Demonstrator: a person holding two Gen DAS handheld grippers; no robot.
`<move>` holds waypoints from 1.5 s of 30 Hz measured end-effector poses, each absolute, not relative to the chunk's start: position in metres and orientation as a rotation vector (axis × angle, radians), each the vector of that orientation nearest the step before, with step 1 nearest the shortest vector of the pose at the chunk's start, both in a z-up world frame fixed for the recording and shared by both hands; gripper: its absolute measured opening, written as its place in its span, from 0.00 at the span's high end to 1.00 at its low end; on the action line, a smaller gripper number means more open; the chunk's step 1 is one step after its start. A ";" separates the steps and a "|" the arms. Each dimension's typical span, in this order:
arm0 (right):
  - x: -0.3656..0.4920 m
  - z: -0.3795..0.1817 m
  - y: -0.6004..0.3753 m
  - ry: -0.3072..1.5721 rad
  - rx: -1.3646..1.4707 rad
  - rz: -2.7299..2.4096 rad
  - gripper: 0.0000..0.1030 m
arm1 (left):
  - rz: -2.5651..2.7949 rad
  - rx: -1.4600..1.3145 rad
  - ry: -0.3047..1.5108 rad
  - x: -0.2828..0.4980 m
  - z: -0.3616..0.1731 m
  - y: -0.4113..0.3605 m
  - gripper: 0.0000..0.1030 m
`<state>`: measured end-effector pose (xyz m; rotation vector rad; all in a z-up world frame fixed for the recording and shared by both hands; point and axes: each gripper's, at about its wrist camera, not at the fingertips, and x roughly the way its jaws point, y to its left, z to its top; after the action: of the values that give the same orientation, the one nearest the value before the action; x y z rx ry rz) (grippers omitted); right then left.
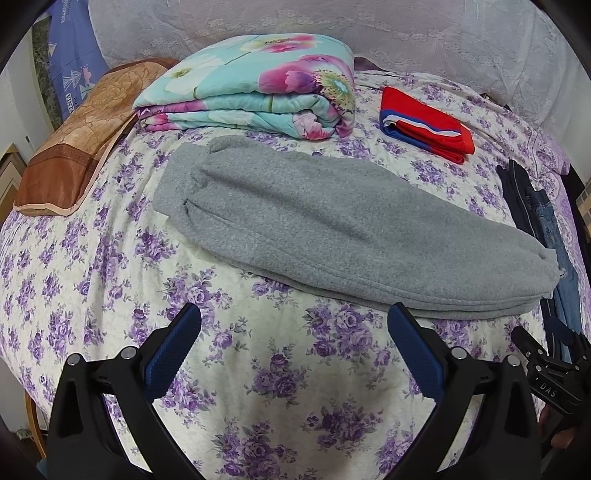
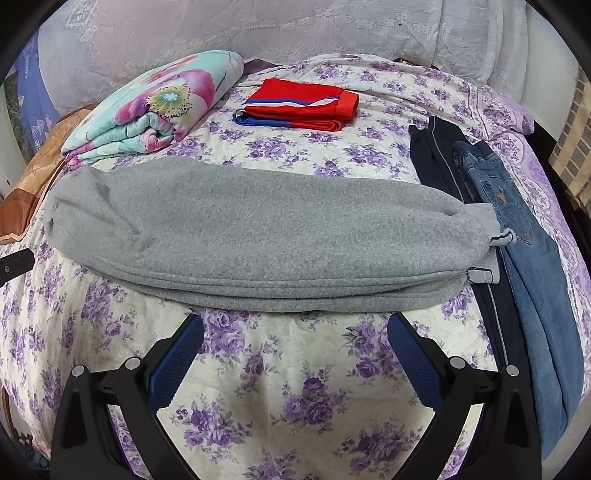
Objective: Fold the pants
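Purple-flowered bedspread (image 1: 110,258) covers the whole bed, w/ a pale lace curtain (image 1: 332,29) hanging behind it. Grey pants (image 1: 332,229) lie flat across the middle of the spread, folded lengthwise, one leg on top of the other, long edges stacked along the near side. Cuffs at the left end, waistband w/ a drawstring loop at the right end, clearest from the right wrist cam (image 2: 502,236).

Behind the pants, far left, sits a folded floral quilt (image 1: 251,88), teal & pink, next to a brown pillow (image 1: 81,136). Far right-ish, a folded red garment (image 1: 424,122) w/ blue & white stripe, well apart from the grey pair. On the right edge of the bed, blue jeans (image 2: 532,258) lie on top of a dark navy garment (image 2: 436,155); the grey waistband end touches them.

Left gripper (image 1: 293,332) hovers over bare bedspread just in front of the pants' near edge, jaws spread wide, nothing between the blue pads (image 1: 173,354). Right gripper (image 2: 295,336) is likewise close to the near hem, toward the middle-right of the pants, jaws wide apart & holding nothing. Neither touches the fabric. Part of the right tool shows at the lower right edge of the left cam (image 1: 554,369).
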<state>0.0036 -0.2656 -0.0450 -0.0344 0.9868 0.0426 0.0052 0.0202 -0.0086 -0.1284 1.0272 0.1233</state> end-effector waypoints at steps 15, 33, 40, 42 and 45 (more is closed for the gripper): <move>0.006 -0.044 -0.261 0.986 -0.036 0.055 0.03 | 0.116 -0.110 1.024 0.006 -0.008 0.021 0.04; 0.012 -0.055 -0.288 0.974 -0.038 -0.028 0.03 | 0.129 0.010 1.051 0.047 -0.040 0.093 0.04; 0.011 -0.070 -0.312 1.018 0.013 -0.083 0.03 | 0.071 -0.128 1.144 0.077 -0.072 0.127 0.04; 0.011 -0.073 -0.314 1.030 0.010 -0.087 0.03 | 0.055 -0.126 1.150 0.089 -0.077 0.124 0.04; 0.012 -0.074 -0.315 1.034 0.007 -0.090 0.03 | 0.050 -0.107 1.154 0.109 -0.076 0.119 0.04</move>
<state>0.0119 -0.3148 -0.0740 0.0066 1.0339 -0.0901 0.1095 0.1185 -0.0764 -0.1070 1.1540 0.0496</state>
